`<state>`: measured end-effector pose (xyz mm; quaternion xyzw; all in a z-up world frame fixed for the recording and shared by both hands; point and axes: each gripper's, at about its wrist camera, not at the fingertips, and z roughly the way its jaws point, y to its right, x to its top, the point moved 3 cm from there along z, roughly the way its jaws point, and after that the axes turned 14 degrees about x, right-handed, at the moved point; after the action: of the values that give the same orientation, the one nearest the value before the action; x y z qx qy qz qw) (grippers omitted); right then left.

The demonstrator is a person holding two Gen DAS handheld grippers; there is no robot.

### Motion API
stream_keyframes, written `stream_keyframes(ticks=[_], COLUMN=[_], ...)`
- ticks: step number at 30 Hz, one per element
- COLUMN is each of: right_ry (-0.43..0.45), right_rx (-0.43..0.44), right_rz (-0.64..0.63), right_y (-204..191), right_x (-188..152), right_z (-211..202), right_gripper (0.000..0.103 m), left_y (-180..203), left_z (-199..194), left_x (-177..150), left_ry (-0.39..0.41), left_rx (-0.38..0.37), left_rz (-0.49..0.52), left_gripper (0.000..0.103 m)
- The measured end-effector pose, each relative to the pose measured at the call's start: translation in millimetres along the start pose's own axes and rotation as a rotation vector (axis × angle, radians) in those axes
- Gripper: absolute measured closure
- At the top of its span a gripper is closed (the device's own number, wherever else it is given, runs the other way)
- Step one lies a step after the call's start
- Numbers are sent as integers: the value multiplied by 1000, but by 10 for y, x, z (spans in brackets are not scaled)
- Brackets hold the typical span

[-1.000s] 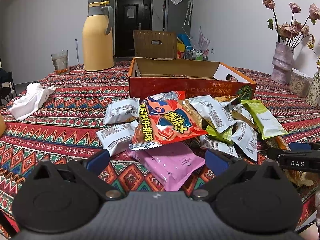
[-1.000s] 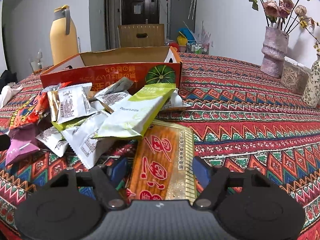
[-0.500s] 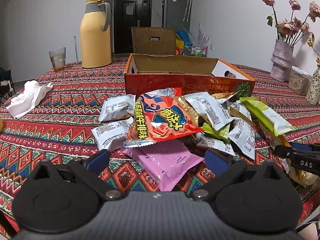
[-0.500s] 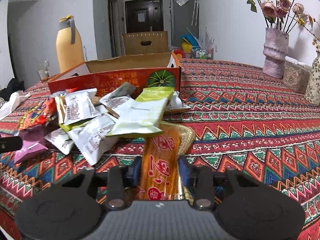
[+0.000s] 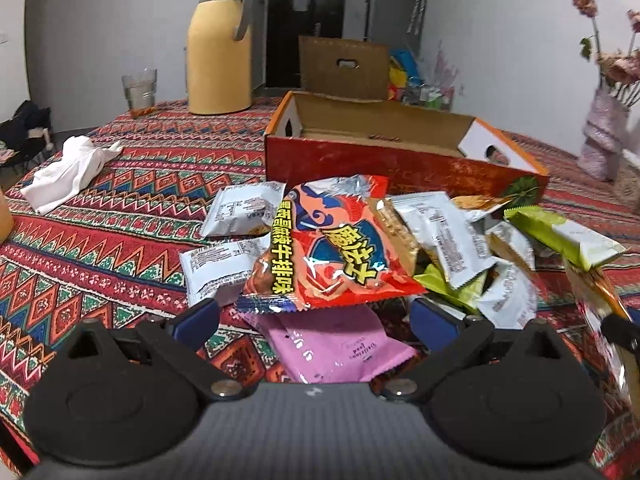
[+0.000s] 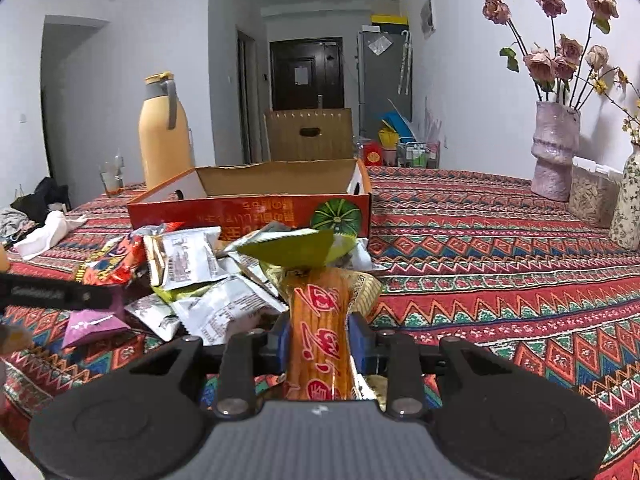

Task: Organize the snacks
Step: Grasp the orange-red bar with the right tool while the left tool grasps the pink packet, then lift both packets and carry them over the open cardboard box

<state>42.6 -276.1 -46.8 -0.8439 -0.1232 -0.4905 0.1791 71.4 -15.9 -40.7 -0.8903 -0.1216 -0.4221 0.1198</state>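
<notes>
A pile of snack packets lies on the patterned tablecloth in front of an open red cardboard box (image 5: 400,168) (image 6: 256,208). My right gripper (image 6: 320,338) is shut on an orange packet (image 6: 320,332) and holds it raised off the table; a green packet (image 6: 292,250) rests on its far end. The orange packet also shows in the left wrist view (image 5: 600,296). My left gripper (image 5: 314,320) is open, low over a pink packet (image 5: 336,348), just behind a red chip bag (image 5: 336,248). Silver packets (image 5: 224,260) lie to its left.
A yellow thermos jug (image 5: 220,44) and a glass (image 5: 139,92) stand at the back left. A white cloth (image 5: 68,172) lies at the left. A vase of dried roses (image 6: 556,148), a jar (image 6: 592,196) and a second vase stand at the right.
My right gripper shut on the orange packet and lifted it, raising the green packet on its end. My left gripper stayed open and shifted slightly over the pink packet.
</notes>
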Motion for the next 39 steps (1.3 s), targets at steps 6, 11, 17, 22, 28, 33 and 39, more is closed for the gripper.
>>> stream_keyframes(ticks=[6, 11, 17, 22, 28, 33, 39], right_ry=[-27, -32, -41, -50, -51, -49, -34], right_rx=[42, 62, 64, 67, 66, 73, 78], right_rz=[-1, -7, -9, -13, -23, -36, -64], right_y=[-55, -116, -161, -198, -257, -352, -520], right_x=[-94, -137, -154, -186, -198, -212, -221], right_z=[55, 64, 78, 64, 20, -60, -188], right_gripper=[74, 74, 74, 74, 74, 74, 74], left_y=[76, 119, 113, 33, -122, -237, -321], left_z=[124, 165, 184, 139, 46, -118, -339], left_x=[1, -32, -66, -117, -194, -253, -302], left_ry=[-43, -60, -64, -51, -46, -22, 26], left_rx=[53, 45, 46, 28, 10, -17, -52], left_rz=[-7, 17, 26, 33, 35, 32, 28], left_gripper=[18, 27, 39, 40, 40, 40, 40])
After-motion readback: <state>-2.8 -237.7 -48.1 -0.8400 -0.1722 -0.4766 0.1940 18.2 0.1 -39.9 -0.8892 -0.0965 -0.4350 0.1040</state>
